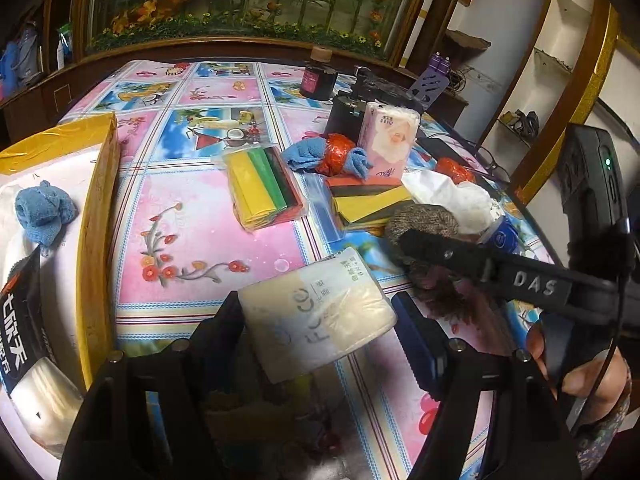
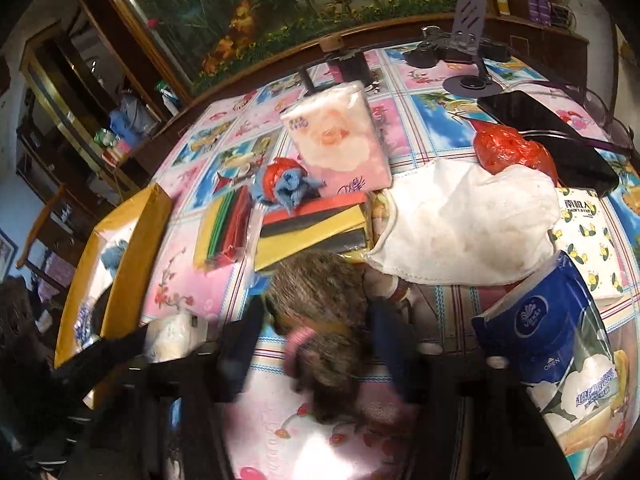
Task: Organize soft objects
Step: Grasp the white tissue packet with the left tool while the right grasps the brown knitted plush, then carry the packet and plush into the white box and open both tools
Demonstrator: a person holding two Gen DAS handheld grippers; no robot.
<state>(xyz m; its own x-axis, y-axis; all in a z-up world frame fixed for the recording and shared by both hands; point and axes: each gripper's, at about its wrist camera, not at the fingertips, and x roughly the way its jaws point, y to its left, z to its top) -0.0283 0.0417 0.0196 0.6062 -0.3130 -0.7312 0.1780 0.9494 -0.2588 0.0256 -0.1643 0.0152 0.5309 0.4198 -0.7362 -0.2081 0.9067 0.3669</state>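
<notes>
A: Starting at the left, what does the left wrist view show?

B: A yellow-rimmed box point(image 1: 102, 216) stands at the table's left edge. A rolled blue cloth point(image 1: 44, 210) lies inside it on white packaging, with a black-labelled pack point(image 1: 24, 320) nearer the camera.

A: And the left gripper point(image 1: 320, 320)?

B: It holds a cream tissue pack point(image 1: 320, 314) printed "Face". The left finger point(image 1: 224, 328) touches the pack's edge; the right finger point(image 1: 416, 332) stands just beside the other edge, so whether the pads truly press cannot be told for certain, though the pack sits lifted between them.

A: What lies mid-table?

B: On the floral tablecloth point(image 1: 192, 216), a bag of coloured felt sheets point(image 1: 266, 186), then a blue cloth tangled with a red wrapper point(image 1: 332, 154), a pink tissue pack point(image 1: 386, 140) standing upright, and a second stack of felt sheets point(image 1: 368, 200).

A: Further right?

B: A white cloth point(image 2: 468, 224) lies crumpled, a red bag point(image 2: 512, 152) behind it, touching a black phone point(image 2: 548, 136). A blue Vinda tissue pack point(image 2: 552, 332) sits nearest the right edge, a lemon-print tissue box point(image 2: 584, 240) beyond it.

A: And the right gripper point(image 2: 316, 336)?

B: Its jaws straddle a brown-grey knitted item point(image 2: 324, 320) with a pink band. The picture is blurred there, so contact cannot be told.
</notes>
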